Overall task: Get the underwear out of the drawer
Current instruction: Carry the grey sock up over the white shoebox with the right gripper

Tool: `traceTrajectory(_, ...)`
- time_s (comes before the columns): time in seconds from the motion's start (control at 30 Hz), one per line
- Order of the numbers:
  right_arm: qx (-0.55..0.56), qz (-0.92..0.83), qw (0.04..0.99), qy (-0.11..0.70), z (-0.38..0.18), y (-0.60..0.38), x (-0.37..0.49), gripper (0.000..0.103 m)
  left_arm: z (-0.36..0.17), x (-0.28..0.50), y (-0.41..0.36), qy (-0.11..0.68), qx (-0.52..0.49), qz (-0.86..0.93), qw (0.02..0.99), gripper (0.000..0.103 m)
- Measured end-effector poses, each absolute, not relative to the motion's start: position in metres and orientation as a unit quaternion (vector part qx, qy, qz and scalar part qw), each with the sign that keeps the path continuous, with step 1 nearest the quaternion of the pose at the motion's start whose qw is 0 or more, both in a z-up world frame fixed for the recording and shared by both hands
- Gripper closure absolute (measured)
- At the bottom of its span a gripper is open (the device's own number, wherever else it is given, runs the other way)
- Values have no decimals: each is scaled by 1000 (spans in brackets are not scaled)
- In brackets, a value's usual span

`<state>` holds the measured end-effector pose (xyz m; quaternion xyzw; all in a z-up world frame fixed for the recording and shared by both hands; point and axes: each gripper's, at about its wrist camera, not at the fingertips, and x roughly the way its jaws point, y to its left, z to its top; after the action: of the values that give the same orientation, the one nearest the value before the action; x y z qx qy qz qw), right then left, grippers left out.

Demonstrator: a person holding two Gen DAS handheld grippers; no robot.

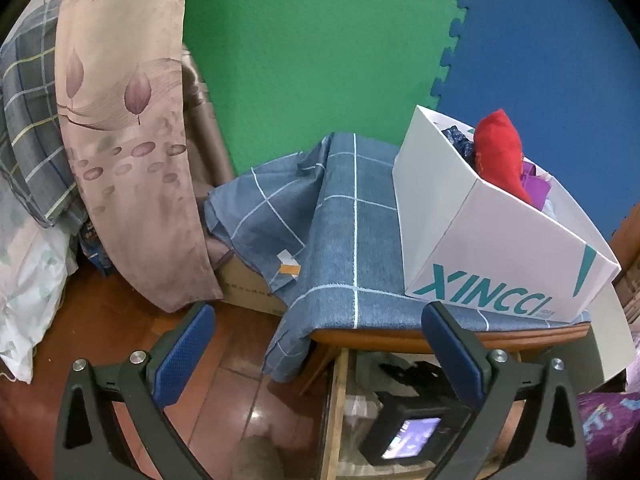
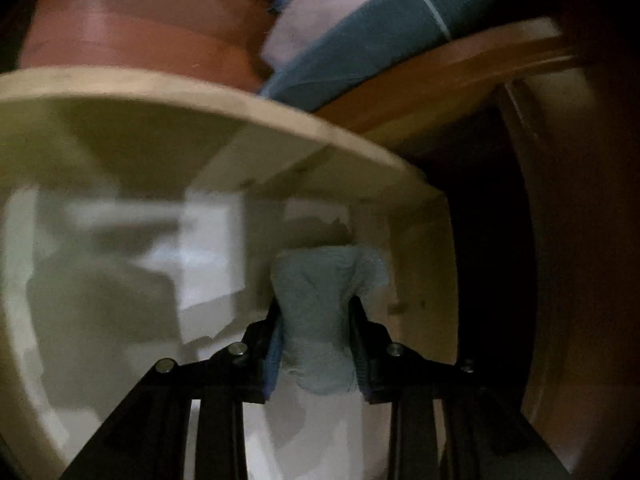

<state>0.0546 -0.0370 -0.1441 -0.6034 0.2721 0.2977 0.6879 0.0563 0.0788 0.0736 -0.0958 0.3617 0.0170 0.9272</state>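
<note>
Underwear (image 2: 320,304) sits pinched between your right gripper's (image 2: 316,320) pads, bulging toward twelve o'clock inside the drawer (image 2: 224,120). Your left gripper (image 1: 316,320) is spread wide and empty — white box (image 1: 500,248) at two o'clock on the checked cloth (image 1: 352,240).

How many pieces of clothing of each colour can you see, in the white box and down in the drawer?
Red: 1, the red garment in the white box
Dark blue: 1, patterned cloth
Purple: 1, purple cloth
Pale grey-blue: 1, underwear in the drawer, pinched by the right gripper
Total: 4 visible; more may be hidden.
</note>
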Motion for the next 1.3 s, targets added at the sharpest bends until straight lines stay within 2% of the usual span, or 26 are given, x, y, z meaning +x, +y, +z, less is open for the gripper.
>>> traceTrajectory(0.27, -565, 335, 687, 309, -69, -41, 45, 73, 78, 54, 60, 350, -49, 33, 935, 1)
traceTrajectory(0.53, -418, 333, 770, 349, 29, -77, 27, 73, 79, 52, 38, 346, 13, 51, 937, 1)
traceTrajectory(0.77, -297, 306, 850, 309, 138, -123, -3, 73, 78, 52, 24, 344, 38, 53, 937, 1)
traceTrajectory(0.9, -247, 278, 892, 259, 210, -150, -6, 73, 75, 53, 15, 344, 61, 57, 935, 0)
traceTrajectory(1.1, -214, 226, 917, 250, 239, -179, 56, 73, 72, 53, 6, 347, 82, 54, 933, 0)
traceTrajectory(1.3, -202, 199, 912, 298, 194, -171, 143, 73, 70, 55, 0, 351, 92, 44, 931, 0)
